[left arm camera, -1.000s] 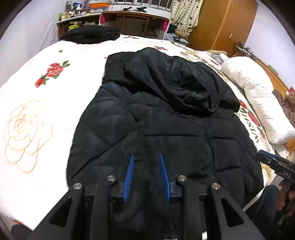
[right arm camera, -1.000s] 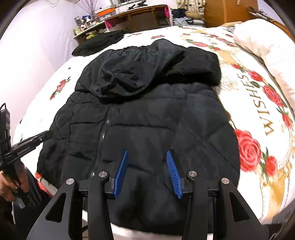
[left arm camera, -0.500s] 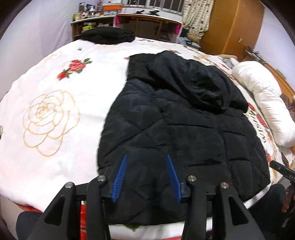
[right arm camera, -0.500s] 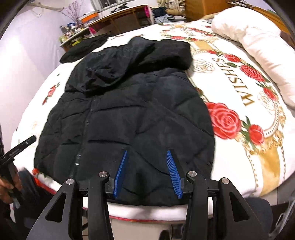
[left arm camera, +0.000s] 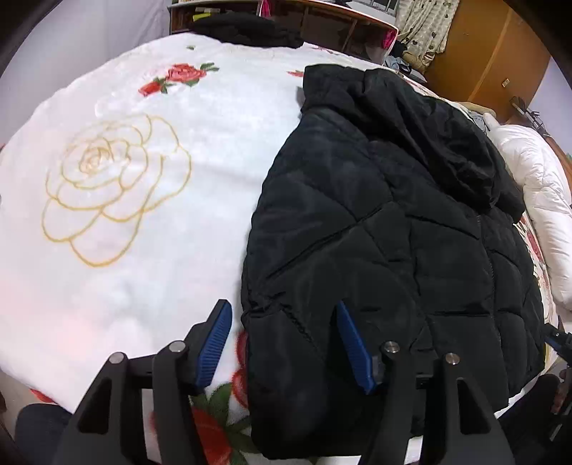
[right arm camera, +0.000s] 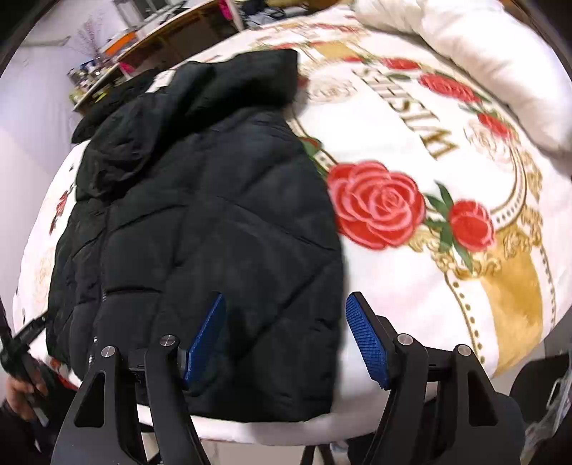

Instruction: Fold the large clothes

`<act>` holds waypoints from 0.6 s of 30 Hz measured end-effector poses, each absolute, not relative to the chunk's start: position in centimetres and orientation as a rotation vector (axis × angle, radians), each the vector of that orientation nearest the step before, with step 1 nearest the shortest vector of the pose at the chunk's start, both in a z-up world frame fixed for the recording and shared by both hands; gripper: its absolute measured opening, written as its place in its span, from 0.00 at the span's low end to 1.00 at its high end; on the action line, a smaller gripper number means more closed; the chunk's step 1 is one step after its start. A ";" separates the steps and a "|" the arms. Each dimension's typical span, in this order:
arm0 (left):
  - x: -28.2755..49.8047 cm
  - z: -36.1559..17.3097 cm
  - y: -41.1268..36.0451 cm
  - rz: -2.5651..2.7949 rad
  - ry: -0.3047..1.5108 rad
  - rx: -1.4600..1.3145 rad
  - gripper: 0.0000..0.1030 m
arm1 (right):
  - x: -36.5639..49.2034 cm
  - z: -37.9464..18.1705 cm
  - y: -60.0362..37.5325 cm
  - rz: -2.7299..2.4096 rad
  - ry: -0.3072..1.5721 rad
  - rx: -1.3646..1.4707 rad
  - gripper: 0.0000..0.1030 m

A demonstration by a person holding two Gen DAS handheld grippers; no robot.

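A black quilted hooded jacket (left arm camera: 375,221) lies flat on the bed, hood folded down over its chest, hem toward me. It also shows in the right wrist view (right arm camera: 200,221). My left gripper (left arm camera: 282,343) is open, its blue fingers straddling the jacket's left hem corner just above the fabric. My right gripper (right arm camera: 286,339) is open, straddling the jacket's right hem corner near the bed edge. Neither holds anything.
The bed has a white blanket with roses (left arm camera: 107,186) and gold lettering (right arm camera: 429,118). A white pillow (right arm camera: 482,53) lies at the right. Another dark garment (left arm camera: 243,30) lies at the far end before a wooden desk (left arm camera: 321,14). A wardrobe (left arm camera: 482,53) stands behind.
Both grippers have moved outward to the jacket's two hem corners, left gripper leftward and right gripper rightward, and their jaws have opened wider. The jacket has not moved.
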State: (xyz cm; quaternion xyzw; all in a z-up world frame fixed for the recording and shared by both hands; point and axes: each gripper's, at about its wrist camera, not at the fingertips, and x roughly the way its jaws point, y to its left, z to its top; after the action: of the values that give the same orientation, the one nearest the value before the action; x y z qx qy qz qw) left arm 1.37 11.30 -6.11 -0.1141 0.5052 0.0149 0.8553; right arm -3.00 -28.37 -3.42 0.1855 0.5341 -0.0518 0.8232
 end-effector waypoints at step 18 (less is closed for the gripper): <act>0.1 -8.1 8.2 0.003 1.056 -0.095 0.73 | -2.9 -6.7 -26.4 -0.070 1.308 0.368 0.65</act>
State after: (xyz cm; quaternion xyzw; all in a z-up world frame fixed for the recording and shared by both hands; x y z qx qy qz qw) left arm 0.12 8.23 -8.13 -0.0454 0.5038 0.0013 0.8626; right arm -2.92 -26.40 -6.68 0.1702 0.6048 -0.0325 0.7773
